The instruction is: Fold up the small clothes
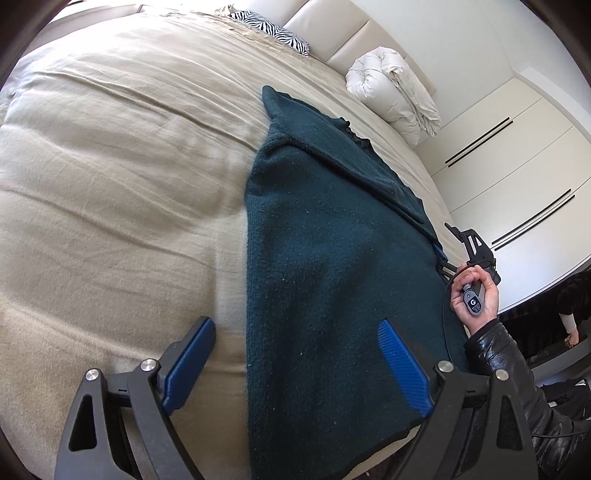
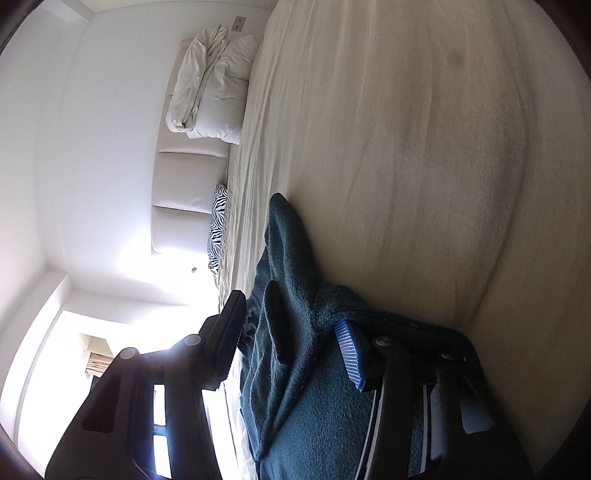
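Note:
A dark teal knit sweater (image 1: pixel 332 266) lies on the beige bed cover (image 1: pixel 122 192), with one sleeve folded across its upper part. My left gripper (image 1: pixel 295 365) is open just above the sweater's near hem, one finger over the cover, one over the knit. My right gripper (image 2: pixel 291 339) is open, turned on its side at the sweater's right edge; sweater fabric (image 2: pixel 295 332) lies between its jaws and one finger sits under the cloth. It also shows in the left wrist view (image 1: pixel 469 247), held by a hand.
A rolled white duvet (image 1: pixel 395 96) and a zebra-print pillow (image 1: pixel 269 29) lie at the padded headboard (image 1: pixel 332 33). White wardrobe doors (image 1: pixel 517 173) stand beyond the bed's right side. A black leather sleeve (image 1: pixel 517 369) reaches in from the right.

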